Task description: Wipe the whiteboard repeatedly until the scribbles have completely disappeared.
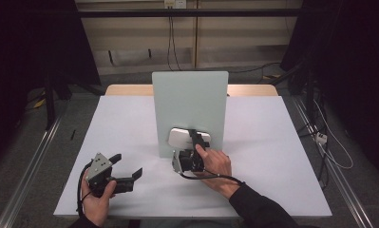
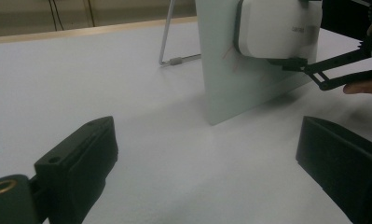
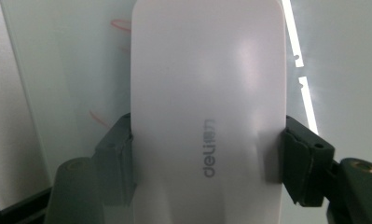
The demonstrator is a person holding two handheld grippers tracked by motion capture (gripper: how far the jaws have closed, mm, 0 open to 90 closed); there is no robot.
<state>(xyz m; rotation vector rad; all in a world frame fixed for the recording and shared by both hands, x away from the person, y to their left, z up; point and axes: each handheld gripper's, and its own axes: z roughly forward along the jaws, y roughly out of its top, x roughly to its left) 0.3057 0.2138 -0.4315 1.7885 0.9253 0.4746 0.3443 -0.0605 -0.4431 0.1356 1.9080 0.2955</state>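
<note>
A pale green-white board (image 1: 189, 102) stands upright on a wire stand in the middle of the table. My right gripper (image 1: 191, 138) is shut on a white block eraser (image 1: 180, 137) and holds it flat against the board's lower front. In the right gripper view the eraser (image 3: 207, 93), with grey lettering, fills the space between the two jaws, and faint red marks (image 3: 120, 23) show on the board (image 3: 72, 60) beside it. My left gripper (image 1: 127, 165) rests open at the table's near left, with nothing between its fingers. From the left gripper view, the eraser (image 2: 277, 28) sits on the board (image 2: 239, 93).
The white table top (image 1: 272, 142) spreads to both sides of the board. The board's wire stand (image 2: 172, 58) reaches back behind it. Dark floor, rails and cables surround the table.
</note>
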